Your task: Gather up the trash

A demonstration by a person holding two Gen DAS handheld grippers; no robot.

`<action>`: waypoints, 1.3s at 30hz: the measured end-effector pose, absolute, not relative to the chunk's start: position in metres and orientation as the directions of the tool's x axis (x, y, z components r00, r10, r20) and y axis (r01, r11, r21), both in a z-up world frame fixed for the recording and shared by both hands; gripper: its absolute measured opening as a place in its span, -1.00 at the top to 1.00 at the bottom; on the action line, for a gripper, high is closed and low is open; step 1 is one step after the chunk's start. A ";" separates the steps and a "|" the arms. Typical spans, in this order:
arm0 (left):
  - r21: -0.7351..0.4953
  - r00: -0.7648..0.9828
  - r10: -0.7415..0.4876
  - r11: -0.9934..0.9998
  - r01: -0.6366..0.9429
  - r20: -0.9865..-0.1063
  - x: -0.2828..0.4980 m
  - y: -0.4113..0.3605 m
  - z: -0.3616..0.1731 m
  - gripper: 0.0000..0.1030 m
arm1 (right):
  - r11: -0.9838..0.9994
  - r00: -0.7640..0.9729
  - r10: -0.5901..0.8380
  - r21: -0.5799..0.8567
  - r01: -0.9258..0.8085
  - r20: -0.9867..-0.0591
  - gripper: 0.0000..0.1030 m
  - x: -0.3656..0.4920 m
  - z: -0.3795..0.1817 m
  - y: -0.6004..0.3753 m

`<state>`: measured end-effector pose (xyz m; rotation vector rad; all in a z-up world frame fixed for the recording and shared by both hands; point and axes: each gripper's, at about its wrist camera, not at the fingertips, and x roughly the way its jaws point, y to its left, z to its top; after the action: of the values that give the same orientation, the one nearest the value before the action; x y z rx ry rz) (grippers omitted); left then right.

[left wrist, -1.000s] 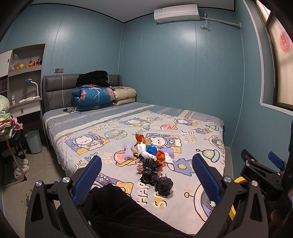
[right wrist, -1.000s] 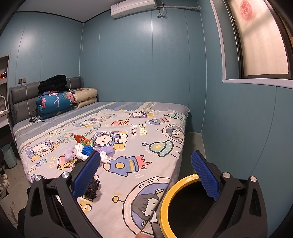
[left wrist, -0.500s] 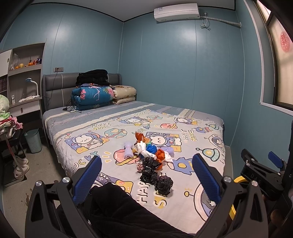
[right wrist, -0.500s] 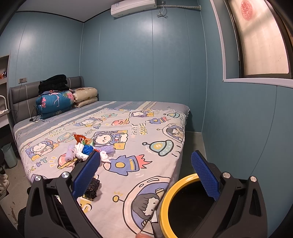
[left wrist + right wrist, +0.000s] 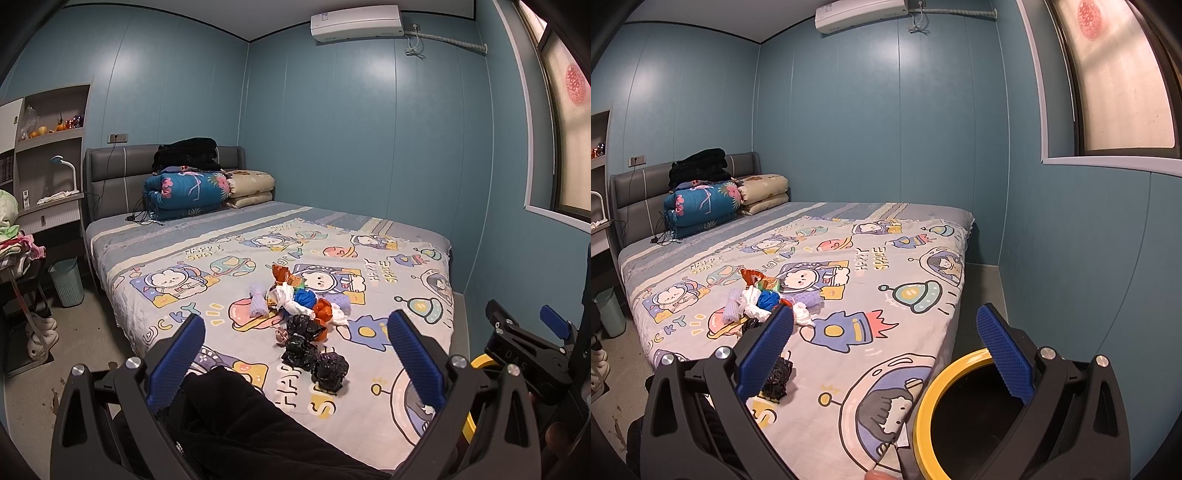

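Blue ribbed pads line both grippers, each seen from behind its own fingers. The left gripper (image 5: 295,354) hangs over the near edge of the bed (image 5: 391,236), jaws wide apart and empty, with a dark sleeve (image 5: 258,424) lying beneath it. The right gripper (image 5: 884,354) hangs past the bed's near right corner, jaws likewise wide apart with nothing between them (its body also shows at the right margin of the left wrist view).

The trash pile (image 5: 299,306) lies on the cartoon-printed bedspread (image 5: 184,280), in the near half of the bed and roughly central across it. It comprises crumpled white paper, a blue scrap, orange wrappers, pale purple wads (image 5: 257,303) and, nearest the bed's foot, three black crumpled bags (image 5: 330,370). In the right wrist view the same pile (image 5: 768,299) sits partly behind the left finger (image 5: 764,354), with one black bag (image 5: 777,378) below it.

A yellow-rimmed bin (image 5: 923,406) with a dark interior stands just beside the bed's near right corner, below the right gripper. Folded bedding (image 5: 184,192) is stacked at the headboard end of the bed. A small pale green waste basket (image 5: 66,280) stands on the floor to the left of the bed.
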<state>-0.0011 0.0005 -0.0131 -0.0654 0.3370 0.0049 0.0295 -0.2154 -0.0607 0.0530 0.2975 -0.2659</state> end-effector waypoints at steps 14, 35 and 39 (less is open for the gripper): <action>-0.064 0.942 -0.006 0.998 -0.016 -0.336 0.000 -0.001 -0.015 -0.85 | 0.964 0.921 -0.249 0.014 0.265 -0.300 -0.85 0.030 -0.061 -0.216; -0.064 0.940 -0.006 0.998 -0.017 -0.342 0.000 0.000 -0.013 -0.85 | 0.964 0.920 -0.248 0.014 0.264 -0.303 -0.85 0.030 -0.062 -0.216; -0.065 0.940 -0.004 0.998 -0.019 -0.342 0.000 0.000 -0.012 -0.85 | 0.963 0.917 -0.252 0.016 0.270 -0.308 -0.85 0.030 -0.063 -0.216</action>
<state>-0.0004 0.0004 -0.0124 -0.0677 0.3488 0.0076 0.0304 -0.2156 -0.0627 0.0588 0.3088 -0.2686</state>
